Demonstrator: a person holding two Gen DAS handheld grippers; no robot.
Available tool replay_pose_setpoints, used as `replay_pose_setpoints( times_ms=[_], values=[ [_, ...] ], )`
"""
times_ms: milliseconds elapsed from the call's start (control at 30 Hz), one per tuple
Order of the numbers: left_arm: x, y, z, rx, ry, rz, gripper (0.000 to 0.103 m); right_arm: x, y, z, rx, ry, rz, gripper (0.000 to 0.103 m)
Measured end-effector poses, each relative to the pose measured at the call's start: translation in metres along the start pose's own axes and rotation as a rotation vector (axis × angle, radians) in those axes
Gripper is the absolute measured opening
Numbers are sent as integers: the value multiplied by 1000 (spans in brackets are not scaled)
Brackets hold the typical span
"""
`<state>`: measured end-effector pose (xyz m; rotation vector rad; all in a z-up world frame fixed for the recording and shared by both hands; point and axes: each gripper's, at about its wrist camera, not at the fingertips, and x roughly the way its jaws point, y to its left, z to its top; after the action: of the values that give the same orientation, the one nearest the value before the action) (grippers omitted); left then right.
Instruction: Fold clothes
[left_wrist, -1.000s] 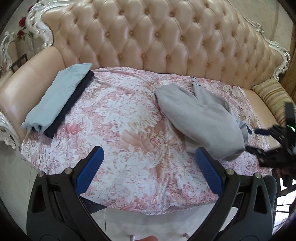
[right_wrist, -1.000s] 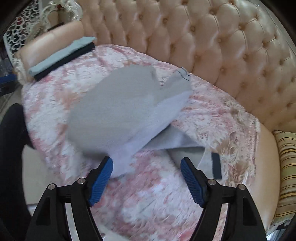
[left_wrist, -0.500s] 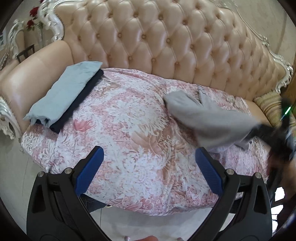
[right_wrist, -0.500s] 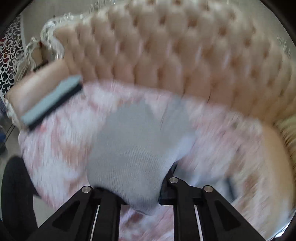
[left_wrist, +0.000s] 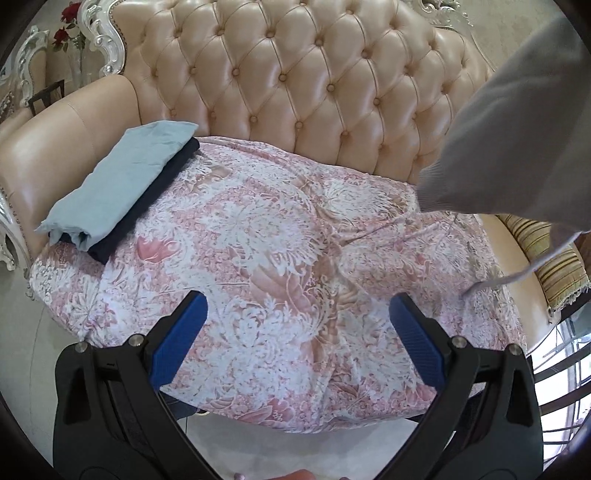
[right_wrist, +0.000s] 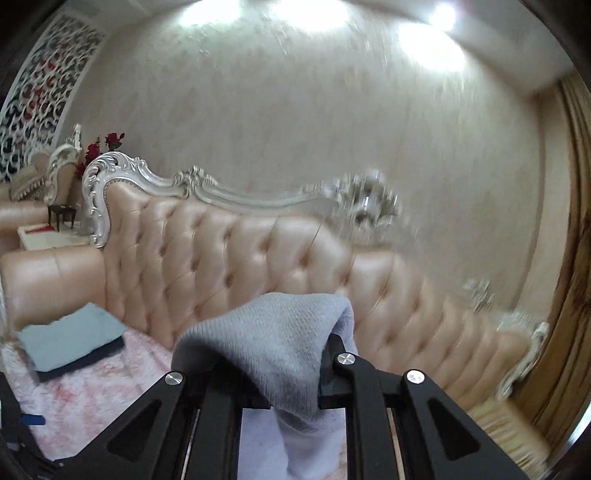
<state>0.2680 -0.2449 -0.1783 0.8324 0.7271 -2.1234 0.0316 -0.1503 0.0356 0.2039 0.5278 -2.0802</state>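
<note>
A grey knitted garment (right_wrist: 280, 343) hangs in the air, bunched over the closed fingers of the right gripper (right_wrist: 284, 384), which pinches a fold of it and points up toward the wall above the sofa; the rest of the cloth drops out of sight below the tongs. From the left wrist view the same grey garment (left_wrist: 517, 140) fills the upper right, lifted clear of the pink floral quilt (left_wrist: 280, 266) that covers the sofa seat, with a ribbed edge lowest and a thin cord trailing onto the quilt. The left gripper (left_wrist: 295, 343) hovers over the quilt's front edge with its blue-padded fingers spread wide, holding nothing. At the quilt's far left corner lies a folded pale blue garment (left_wrist: 122, 181) on top of a folded dark navy one (left_wrist: 155, 206). Behind stands the tufted peach leather sofa back (left_wrist: 295, 81). To do this step well, the free left tongs would likely need to catch a hanging corner or hem, so the garment can be spread flat on the bare quilt, clear of the folded stack, without twisting.
</note>
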Motion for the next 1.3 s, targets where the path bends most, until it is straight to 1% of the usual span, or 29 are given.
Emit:
replay_pose_setpoints(
  times_ms=[133,167,233,300,333,367,400,467,500,533,567,600,667,767,867,900,933,967,1033,1067,1100,1133,1167,1200,1233,1300],
  values=[
    [-2,-2,-2,8,0,-5,100,-22,7,34,-57,-72,-69,14],
    [-2,-2,-1,8,-3,-1,100,-8,4,27,-38,-23,-43,14],
    [-3,1,0,2,-5,6,100,40,-4,-9,28,136,28,14],
    [-4,4,0,-2,-5,11,100,79,-13,-48,78,281,46,14],
    [-4,4,0,-2,-5,13,100,107,-18,-81,99,387,40,14],
    [-3,3,0,4,-3,15,100,121,-21,-102,109,447,20,15],
    [-2,1,-1,10,-1,16,100,132,-27,-123,124,504,3,16],
    [2,-4,-3,25,8,16,99,147,-43,-171,199,621,19,18],
    [5,-7,-4,31,13,12,100,149,-50,-188,234,651,26,20],
    [10,-12,-6,40,20,3,100,147,-56,-209,256,678,20,25],
    [15,-19,-9,52,25,-11,100,144,-59,-221,273,697,27,31],
    [20,-26,-12,67,27,-26,99,141,-62,-233,289,716,35,35],
    [35,-48,-20,125,25,-79,99,131,-67,-254,335,739,68,49],
    [62,-88,-39,249,19,-161,99,114,-71,-280,402,760,116,56],
    [93,-126,-63,347,72,-220,99,89,-71,-294,483,739,157,59],
    [102,-136,-70,365,91,-225,99,78,-72,-297,511,730,161,60],
    [112,-147,-77,383,110,-225,97,67,-72,-300,538,721,163,64],
    [121,-156,-83,400,123,-220,93,58,-73,-303,552,718,160,66],
    [137,-167,-90,434,140,-183,88,42,-73,-307,568,716,156,68],
    [148,-172,-92,458,153,-155,77,36,-73,-309,570,718,155,68],
    [158,-178,-95,483,167,-126,60,33,-73,-310,563,721,152,69],
    [168,-184,-97,507,181,-98,51,31,-73,-311,554,724,148,69],
    [176,-187,-96,524,182,-68,29,29,-72,-312,546,727,144,70],
    [178,-186,-89,511,177,-63,25,27,-72,-313,538,730,140,70],
    [175,-180,-79,478,180,-90,24,27,-72,-315,539,732,134,70],
    [159,-169,-59,423,162,-146,22,28,-75,-315,540,727,142,71]
  ],
)
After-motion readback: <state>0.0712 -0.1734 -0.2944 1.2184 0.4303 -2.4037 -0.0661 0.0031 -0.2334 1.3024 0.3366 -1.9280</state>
